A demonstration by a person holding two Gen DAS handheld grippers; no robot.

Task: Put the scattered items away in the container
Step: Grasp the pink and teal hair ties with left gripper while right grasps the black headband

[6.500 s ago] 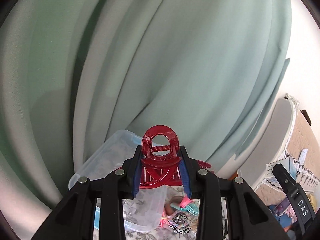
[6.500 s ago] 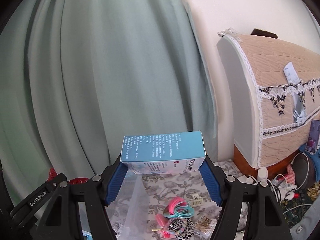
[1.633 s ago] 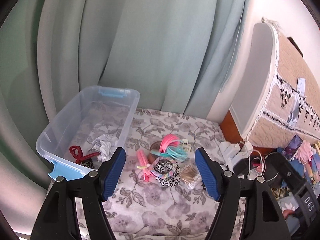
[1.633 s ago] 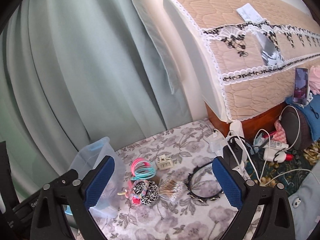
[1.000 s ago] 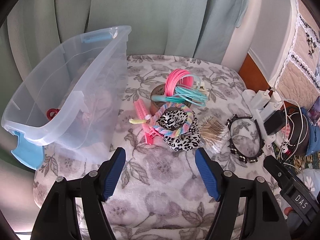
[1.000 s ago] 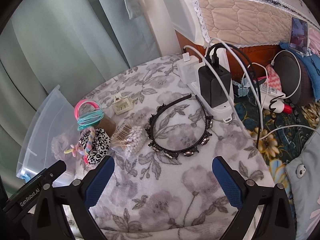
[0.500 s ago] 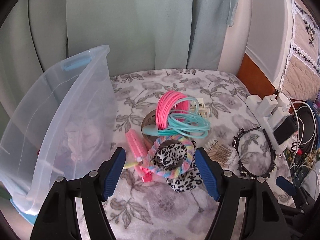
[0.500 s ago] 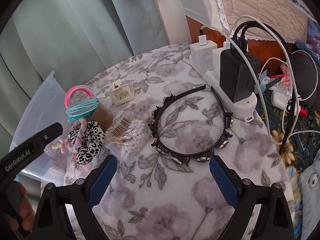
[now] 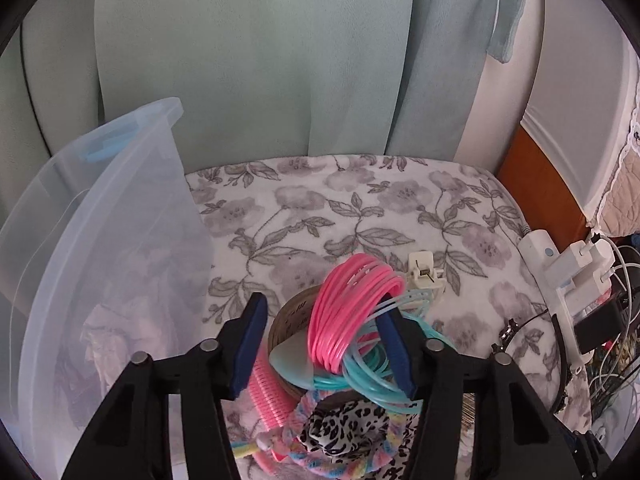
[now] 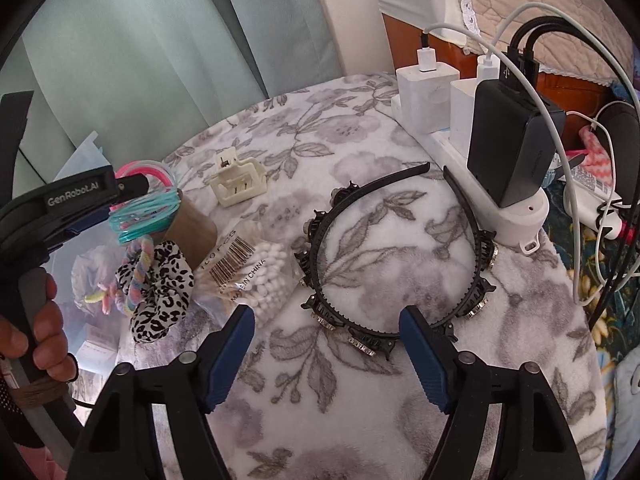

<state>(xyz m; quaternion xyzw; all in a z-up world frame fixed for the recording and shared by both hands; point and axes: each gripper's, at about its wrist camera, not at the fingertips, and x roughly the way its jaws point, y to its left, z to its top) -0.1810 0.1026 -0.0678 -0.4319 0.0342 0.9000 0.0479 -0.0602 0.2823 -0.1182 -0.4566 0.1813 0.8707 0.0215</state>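
The left tongs (image 9: 322,346) stand apart, straddling pink and teal bangles (image 9: 352,320) piled on a tape roll (image 9: 290,318) beside a leopard scrunchie (image 9: 344,428). The right tongs (image 10: 326,354), also apart, hover over a black headband (image 10: 394,264); cotton swabs (image 10: 256,276) and a power strip (image 10: 480,196) flank it. The clear container (image 9: 100,264) on the floral counter (image 9: 340,208) holds crumpled paper (image 9: 108,340)
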